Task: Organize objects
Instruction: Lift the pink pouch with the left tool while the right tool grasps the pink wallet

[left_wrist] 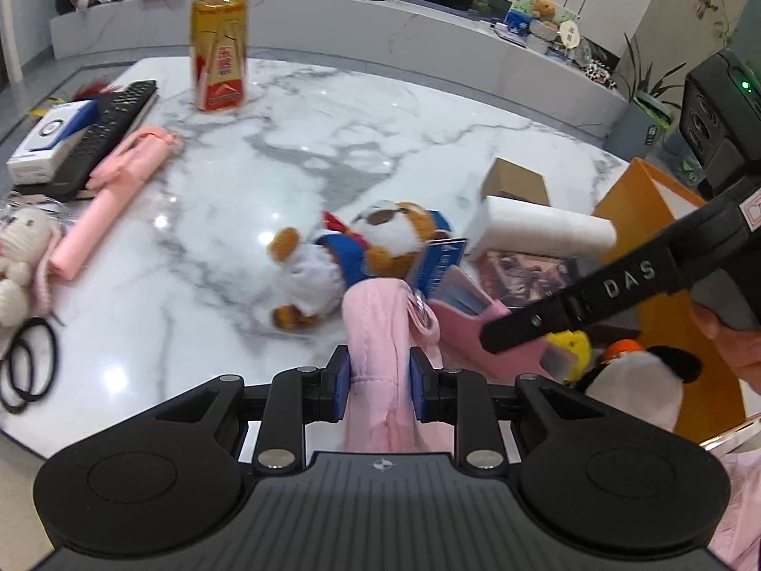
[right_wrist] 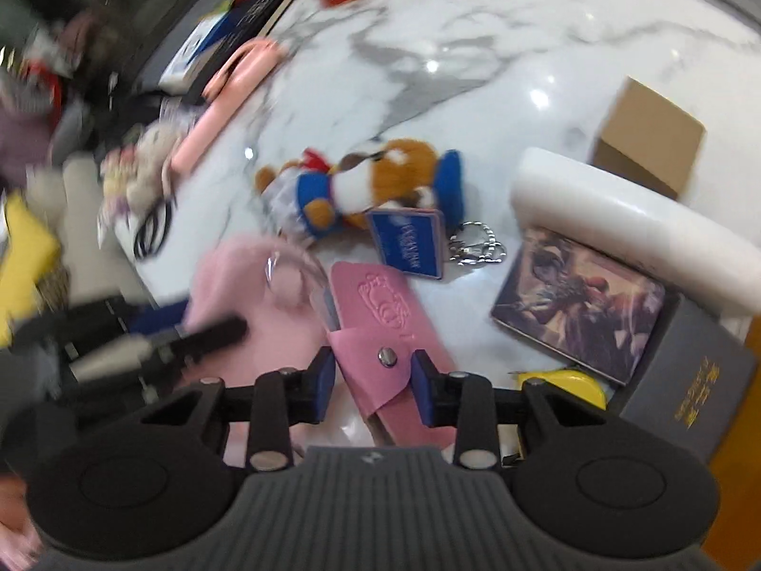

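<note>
My left gripper [left_wrist: 379, 371] is shut on a pale pink fabric pouch [left_wrist: 375, 328], held at the near edge of the marble table [left_wrist: 285, 152]. My right gripper [right_wrist: 372, 376] is shut on a pink snap case [right_wrist: 380, 323] with blue cards sticking out; the case also shows in the left wrist view [left_wrist: 468, 321] under the right gripper's finger. The pink pouch [right_wrist: 247, 295] sits left of the case in the right wrist view. A brown plush dog in blue [left_wrist: 352, 247] [right_wrist: 361, 181] lies just beyond both.
A tea bottle [left_wrist: 219, 43], remote [left_wrist: 107, 133], pink selfie stick [left_wrist: 109, 195], white plush [left_wrist: 21, 257] and hair ties [left_wrist: 28, 361] lie left. A white roll [right_wrist: 632, 223], cardboard box [right_wrist: 651, 133], picture box [right_wrist: 580, 300], keyring [right_wrist: 475, 242], grey box [right_wrist: 685, 380] lie right. Penguin plush [left_wrist: 637, 380].
</note>
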Tool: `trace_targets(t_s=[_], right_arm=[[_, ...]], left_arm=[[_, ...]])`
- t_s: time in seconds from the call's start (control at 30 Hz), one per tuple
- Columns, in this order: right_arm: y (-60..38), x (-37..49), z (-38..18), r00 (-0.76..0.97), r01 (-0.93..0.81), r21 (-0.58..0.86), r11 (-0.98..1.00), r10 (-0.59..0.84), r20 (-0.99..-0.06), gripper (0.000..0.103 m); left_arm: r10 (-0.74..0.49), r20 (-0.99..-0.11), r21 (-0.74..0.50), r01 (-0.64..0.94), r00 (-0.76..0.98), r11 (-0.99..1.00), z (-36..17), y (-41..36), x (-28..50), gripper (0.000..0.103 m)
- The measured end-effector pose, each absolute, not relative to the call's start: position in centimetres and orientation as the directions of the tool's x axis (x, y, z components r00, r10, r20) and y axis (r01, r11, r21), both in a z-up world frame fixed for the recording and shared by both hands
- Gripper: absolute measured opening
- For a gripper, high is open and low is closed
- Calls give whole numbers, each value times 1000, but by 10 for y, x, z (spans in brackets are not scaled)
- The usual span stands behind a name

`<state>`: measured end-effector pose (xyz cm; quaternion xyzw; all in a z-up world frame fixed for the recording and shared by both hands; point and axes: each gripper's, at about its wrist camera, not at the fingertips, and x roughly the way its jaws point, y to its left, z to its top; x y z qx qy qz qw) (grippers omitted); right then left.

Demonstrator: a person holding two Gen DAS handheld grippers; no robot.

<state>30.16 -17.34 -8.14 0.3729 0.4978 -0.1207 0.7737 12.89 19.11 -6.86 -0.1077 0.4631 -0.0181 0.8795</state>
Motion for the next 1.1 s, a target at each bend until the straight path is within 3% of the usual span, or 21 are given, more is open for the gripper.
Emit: trace_targets(t_s=[0.17, 0.33, 0.43, 0.5, 0.63, 0.77, 0.9, 0.93, 0.97, 1.1], right_arm=[[-182, 292, -80, 498, 618, 447, 647, 118, -859, 38], [-182, 287, -74, 476, 625, 350, 698, 15, -879, 43], [-183, 288, -76, 470, 608, 321, 726, -4, -882, 42], [-183, 288, -79, 470, 598, 314, 738, -4, -883, 26], [-181, 278, -81, 489, 602, 347, 719, 11, -872, 23], [-169, 260, -81, 520, 629, 394, 670, 15, -854, 22], [-162, 246, -84, 553, 633, 411, 656, -11, -833, 22], [-164, 244, -85, 560, 636, 420, 648, -12, -828, 22], [-164, 243, -85, 564, 638, 422, 644, -18, -825, 22], [-162, 243, -85, 552, 650, 362, 668, -88, -829, 23]], left_arm=[[-188, -807, -257, -47, 560, 965, -69, 174, 137, 29], [-92, -826, -119, -12, 555, 993, -75, 143, 140, 32], [-147, -831, -181, -10, 537, 983, -77, 142, 142, 36], [-175, -829, -225, -29, 531, 974, -78, 145, 141, 40], [-281, -806, -382, -95, 521, 919, -80, 158, 136, 52], [-361, -776, -488, -131, 517, 863, -80, 165, 129, 54], [-351, -823, -453, -144, 446, 880, -83, 157, 137, 54], [-335, -837, -431, -144, 433, 891, -84, 153, 139, 50], [-318, -847, -410, -144, 426, 901, -86, 150, 141, 37], [-255, -868, -334, -122, 427, 934, -85, 139, 140, 32]])
